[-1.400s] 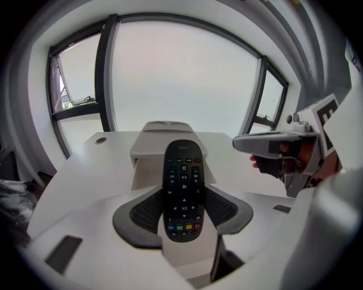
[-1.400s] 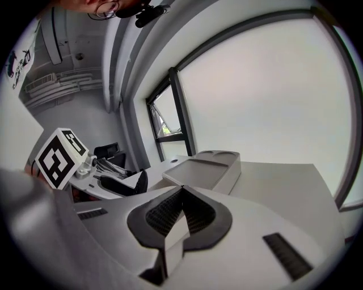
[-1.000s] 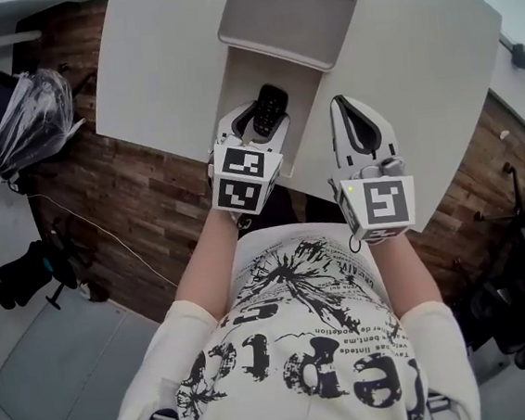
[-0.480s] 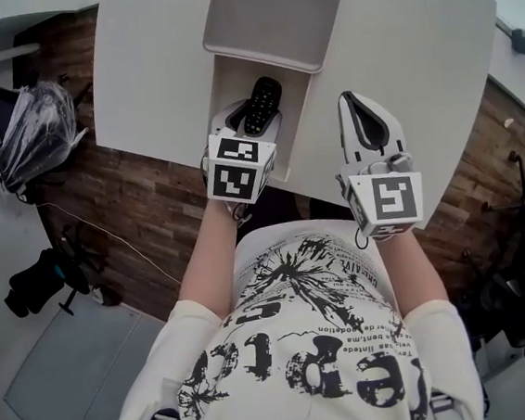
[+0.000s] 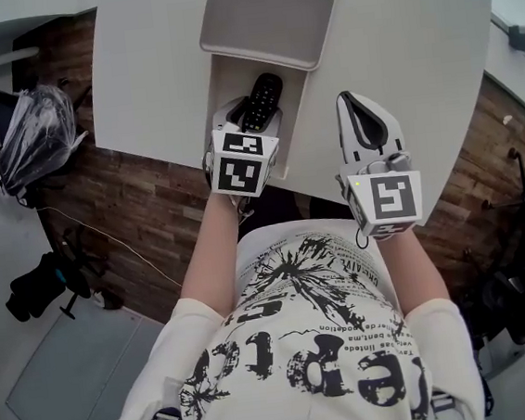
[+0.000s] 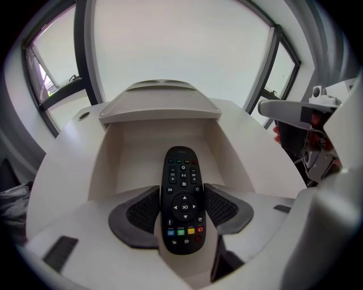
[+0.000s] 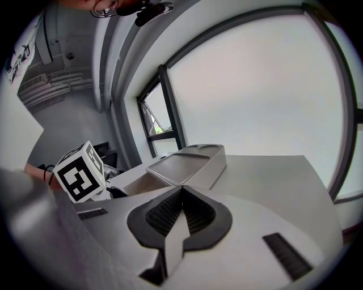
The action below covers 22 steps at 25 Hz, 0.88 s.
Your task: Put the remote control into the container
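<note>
A black remote control [image 5: 261,100] [image 6: 181,198] sits lengthwise between the jaws of my left gripper [image 5: 254,114] [image 6: 182,210], which is shut on its lower half. Its top end points into the open compartment of the beige container [image 5: 226,76] [image 6: 128,163] at the near edge of the table. The remote hangs over that compartment; whether it touches the bottom is hidden. The container's flat lid [image 5: 266,14] [image 6: 159,105] lies over the far half. My right gripper [image 5: 352,102] [image 7: 181,191] hovers over the table to the right of the container, shut with nothing in it.
The white table [image 5: 413,49] ends just under both grippers, with wooden floor [image 5: 121,196] below. A clear plastic bag [image 5: 35,126] and dark chairs [image 5: 515,308] stand on the floor at either side. Windows [image 6: 170,45] rise behind the table.
My left gripper has carried the remote slightly forward, further over the open compartment. The right gripper has stayed in place, still shut.
</note>
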{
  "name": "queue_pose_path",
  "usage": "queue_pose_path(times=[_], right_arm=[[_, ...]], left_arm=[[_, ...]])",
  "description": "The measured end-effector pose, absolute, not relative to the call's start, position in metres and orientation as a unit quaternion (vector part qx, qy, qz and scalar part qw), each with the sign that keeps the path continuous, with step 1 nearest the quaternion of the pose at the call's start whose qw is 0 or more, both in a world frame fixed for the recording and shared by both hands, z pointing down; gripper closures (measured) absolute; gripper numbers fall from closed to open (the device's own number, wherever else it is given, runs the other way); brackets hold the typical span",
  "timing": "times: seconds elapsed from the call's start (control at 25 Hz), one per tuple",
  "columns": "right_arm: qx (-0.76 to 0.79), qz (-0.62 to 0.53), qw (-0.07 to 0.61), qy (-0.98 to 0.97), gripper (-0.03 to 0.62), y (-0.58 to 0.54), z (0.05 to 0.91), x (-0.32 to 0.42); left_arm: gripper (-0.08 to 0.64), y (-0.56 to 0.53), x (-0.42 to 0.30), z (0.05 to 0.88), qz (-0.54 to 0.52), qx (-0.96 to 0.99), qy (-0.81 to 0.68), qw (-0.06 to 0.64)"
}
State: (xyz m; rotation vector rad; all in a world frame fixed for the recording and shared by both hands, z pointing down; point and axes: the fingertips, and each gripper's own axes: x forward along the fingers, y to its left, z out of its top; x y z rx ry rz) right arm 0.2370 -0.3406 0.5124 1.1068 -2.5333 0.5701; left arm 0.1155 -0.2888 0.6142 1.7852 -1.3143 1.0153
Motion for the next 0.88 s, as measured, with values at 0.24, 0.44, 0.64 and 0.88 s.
queue_pose_path(times=[0.24, 0.44, 0.64, 0.88], right_arm=[[0.409, 0.202, 0.154, -0.876, 0.591, -0.337, 0.507, 0.245], [0.435, 0.196, 0.143, -0.867, 0.591, -0.337, 0.492, 0.246], [0.464, 0.176, 0.123, -0.859, 0.591, -0.336, 0.462, 0.247], [0.486, 0.146, 0.104, -0.855, 0.591, -0.322, 0.423, 0.236]], left_arm=[[0.328, -0.290, 0.112, 0.601, 0.382, 0.691, -0.512, 0.339], [0.328, -0.292, 0.125, 0.568, 0.369, 0.732, -0.482, 0.310], [0.330, -0.313, 0.122, 0.512, 0.299, 0.770, -0.504, 0.254], [0.519, -0.327, 0.109, 0.457, 0.205, 0.786, -0.535, 0.232]])
